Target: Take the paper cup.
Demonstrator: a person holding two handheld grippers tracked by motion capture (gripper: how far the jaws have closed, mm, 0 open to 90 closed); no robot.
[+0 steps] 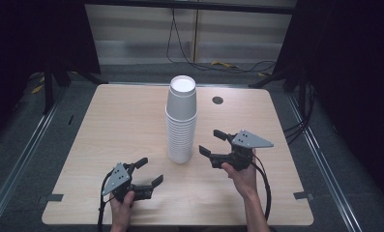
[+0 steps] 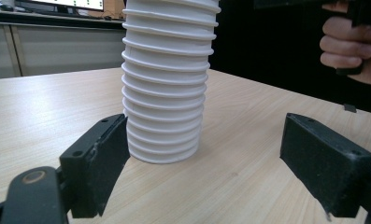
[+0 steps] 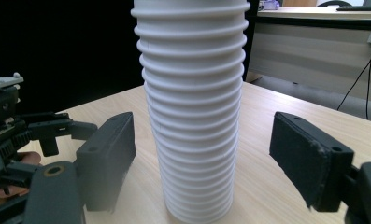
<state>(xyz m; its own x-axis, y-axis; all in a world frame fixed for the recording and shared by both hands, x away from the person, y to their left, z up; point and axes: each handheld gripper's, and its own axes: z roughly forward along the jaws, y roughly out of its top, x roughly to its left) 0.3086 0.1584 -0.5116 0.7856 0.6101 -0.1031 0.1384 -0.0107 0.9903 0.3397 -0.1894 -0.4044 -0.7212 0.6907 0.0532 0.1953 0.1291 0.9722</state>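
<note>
one light wood-grain rectangular desk (image 1: 107, 125), rounded corners, with a small dark round grommet hole (image 1: 217, 100) near its far edge right of centre. one tall stack of white ribbed paper cups (image 1: 182, 121), nested upside down, standing upright on the desk a little right of its middle; the rolled rims form close horizontal rings down the column, and the flat white base of the topmost cup faces up. one left hand-held gripper (image 1: 150, 173), black with a grey three-cornered plate on top, held in a person's left hand (image 1: 122, 208) at the near left of the desk, jaws spread wide and pinching nothing, aimed toward the stack from well apart; in the left gripper view the stack rises beyond and between the two black pads (image 2: 99, 163), nearer the left one. one right hand-held gripper (image 1: 213, 143), same make, held in the right hand (image 1: 243, 176) just to the right of the stack, jaws likewise spread and empty, tips near the lower half of the stack but apart from it; in the right gripper view the stack stands between the open pads (image 3: 304, 158). one black cable (image 1: 266, 188) trailing from the right unit toward the near edge. grey floor (image 1: 35, 130) around the desk, loose cables (image 1: 218, 64) lying beyond the far side.
</note>
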